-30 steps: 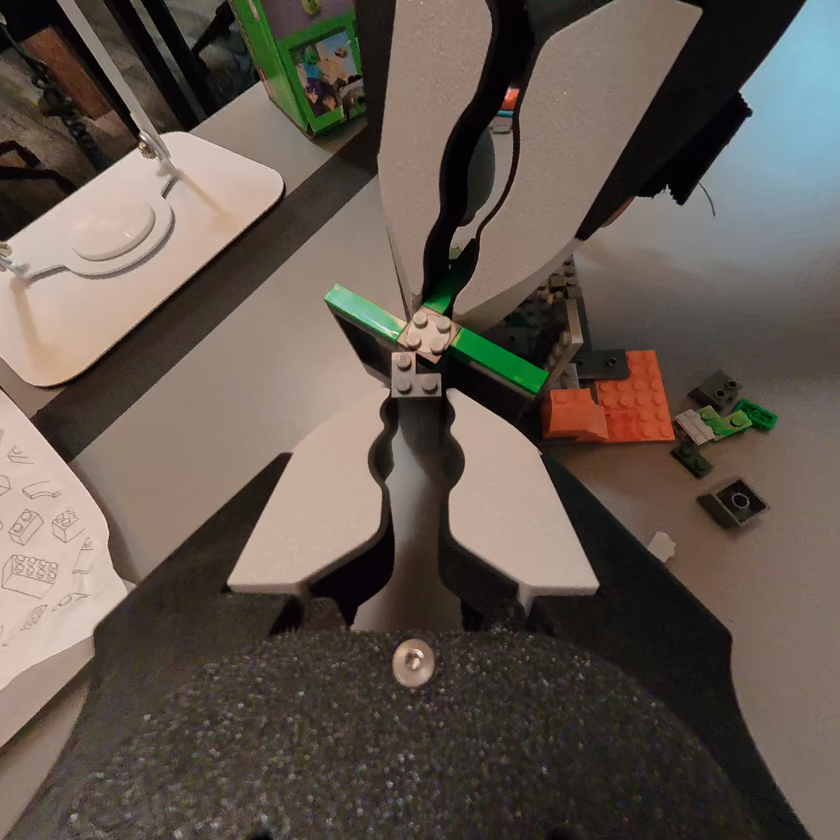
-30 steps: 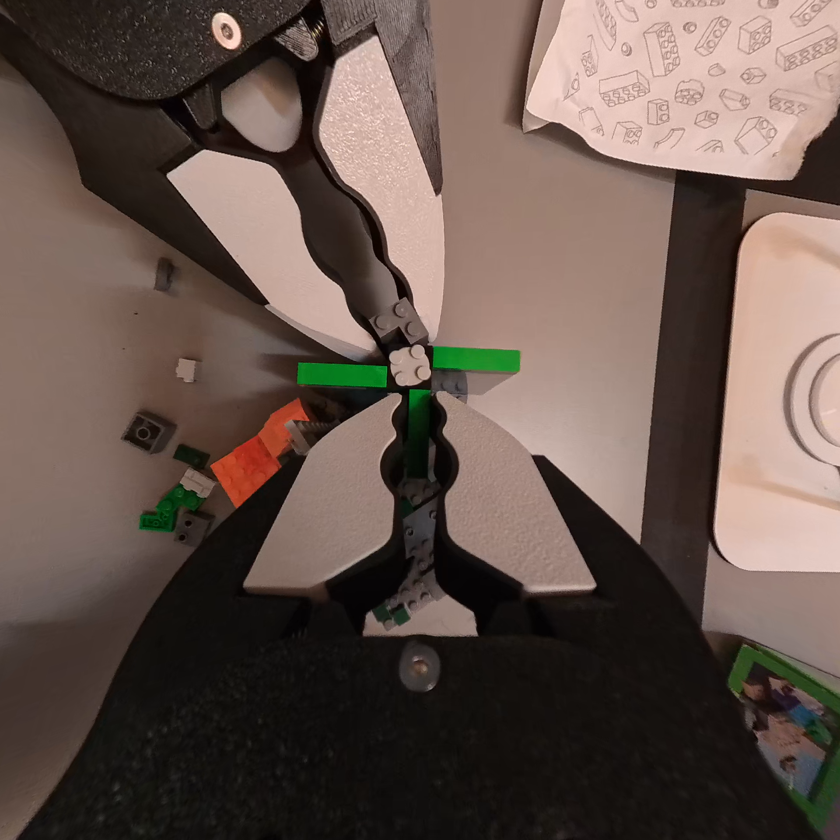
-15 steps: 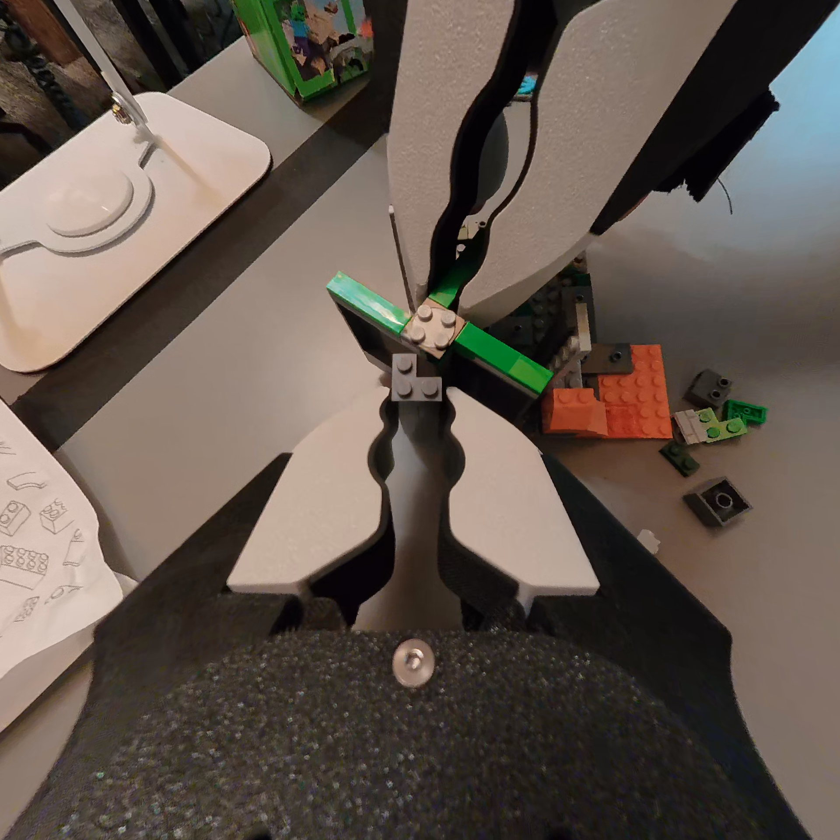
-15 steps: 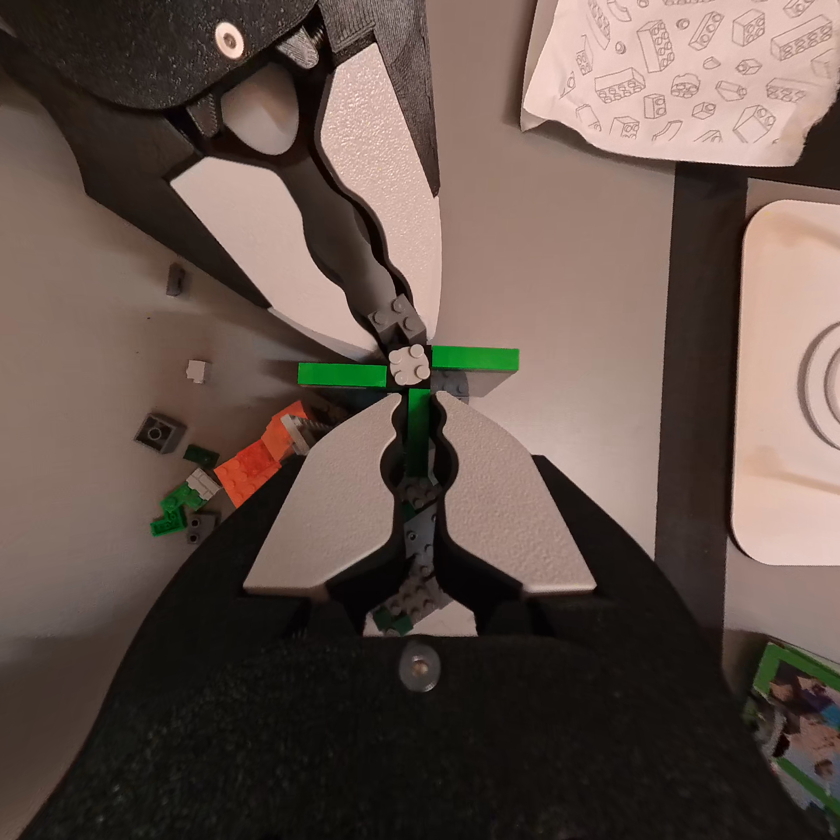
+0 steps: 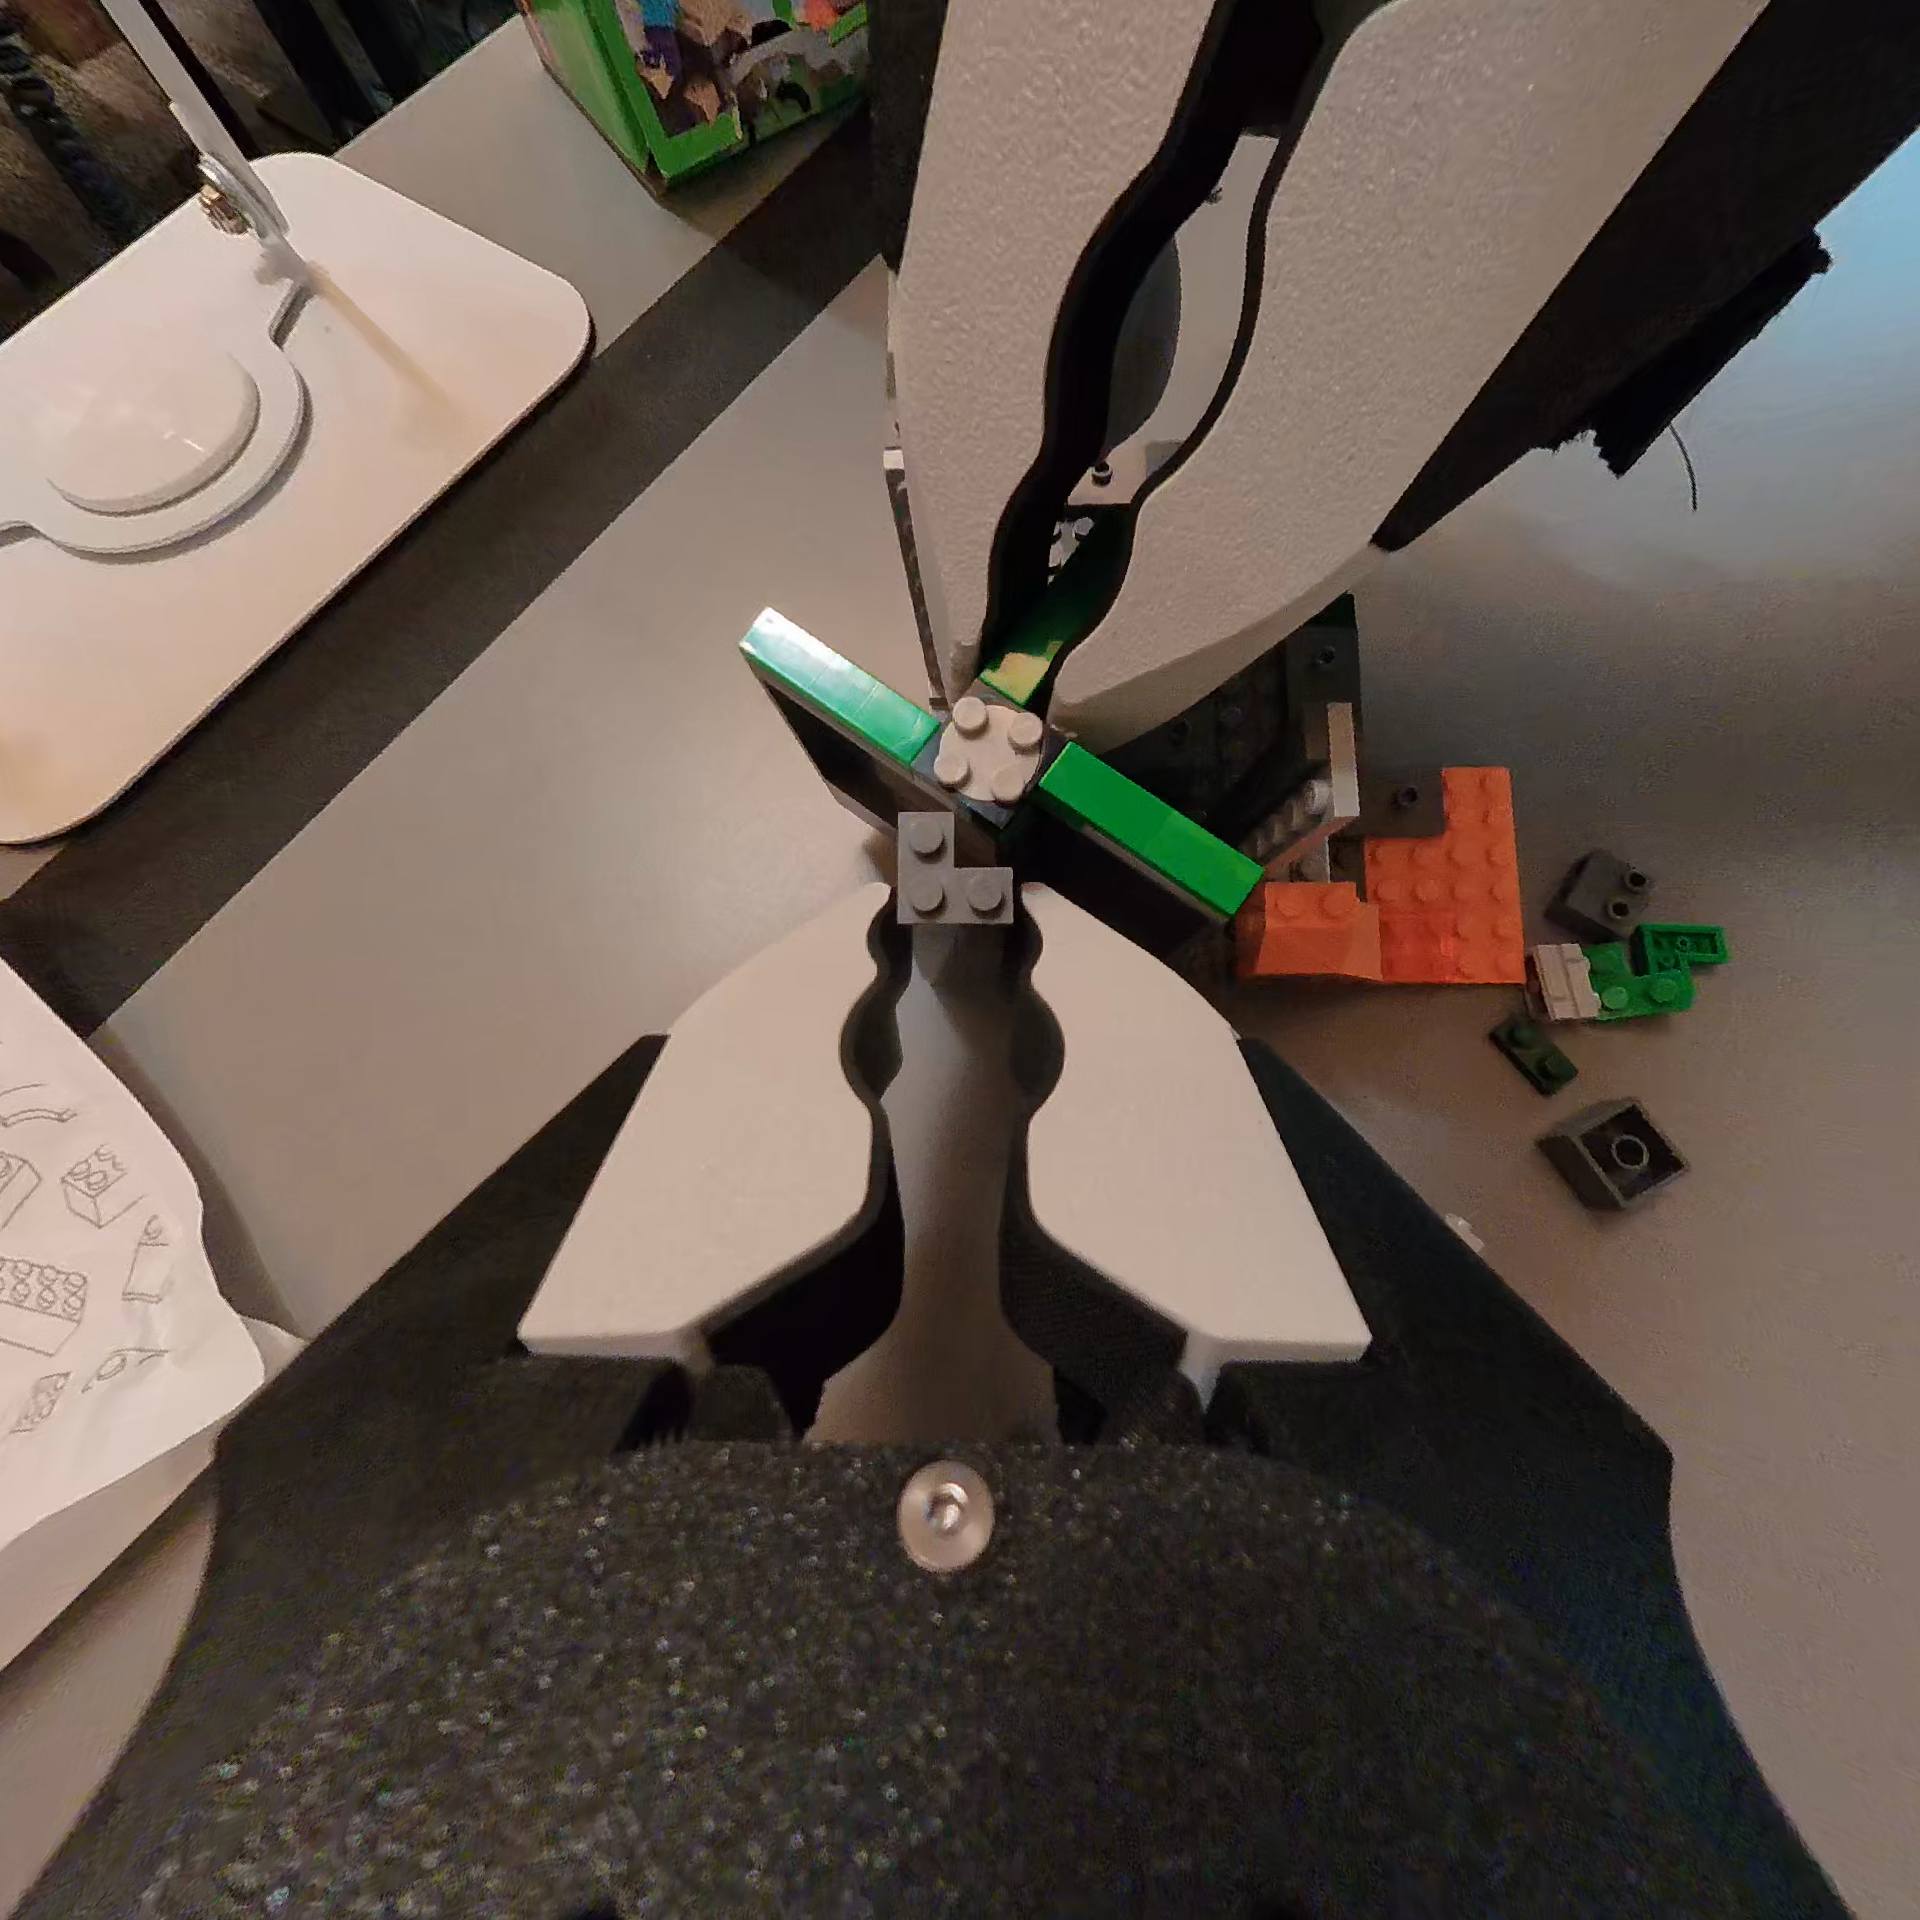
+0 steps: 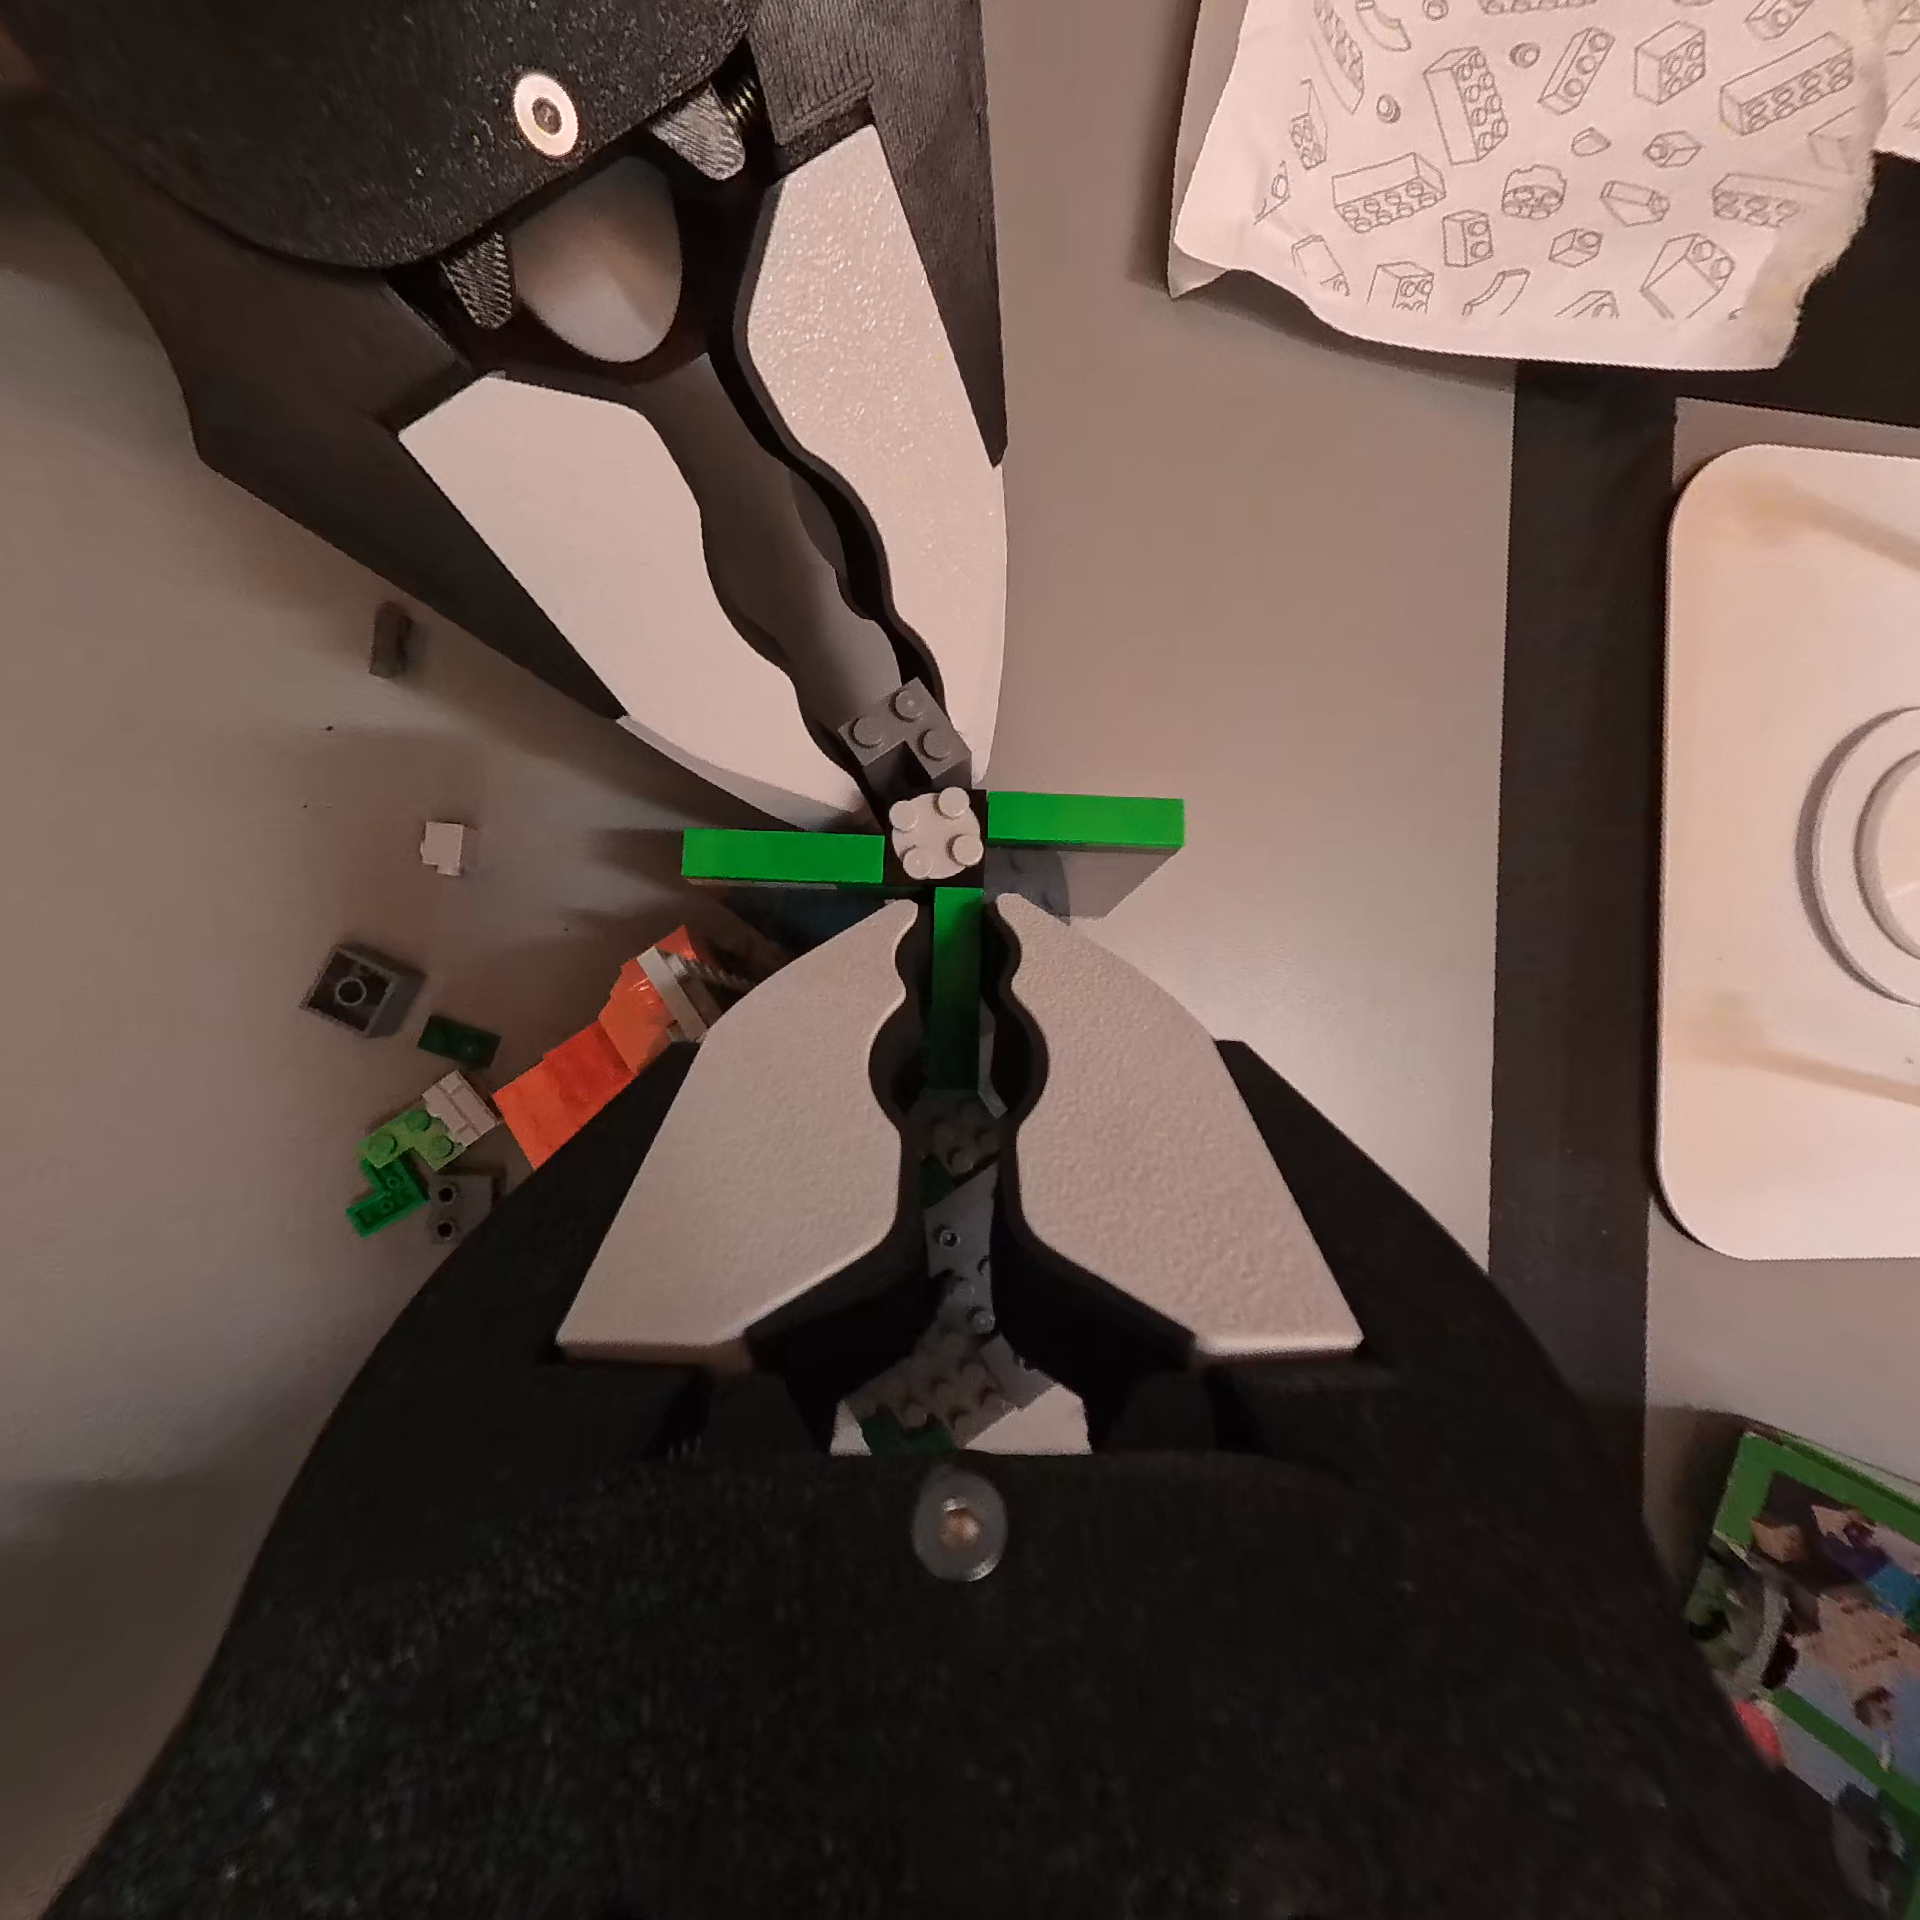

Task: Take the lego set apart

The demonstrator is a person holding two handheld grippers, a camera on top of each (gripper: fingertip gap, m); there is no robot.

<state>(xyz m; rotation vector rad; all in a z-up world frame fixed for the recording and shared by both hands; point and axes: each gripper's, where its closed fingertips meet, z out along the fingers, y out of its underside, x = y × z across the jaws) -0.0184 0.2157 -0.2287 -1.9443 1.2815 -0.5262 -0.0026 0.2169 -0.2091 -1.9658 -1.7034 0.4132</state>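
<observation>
above the grey table (image 5: 520, 883), left gripper (image 5: 956, 914) clamped on a grey corner piece (image 5: 951, 883), just beside the round grey plate (image 5: 987, 748) atop the lego set (image 5: 1143, 831). right gripper (image 6: 956, 914) closed on the set's green strip (image 6: 954, 966). loose bricks (image 5: 1444, 914) nearby on table; printed paper (image 6: 1538, 177) and box (image 5: 707, 83) farther off.

Left gripper (image 5: 956, 914) clamped a grey corner plate (image 5: 951, 881); right gripper (image 5: 1013, 675) gripped the green-topped lego model (image 5: 1132, 826) opposite.
</observation>
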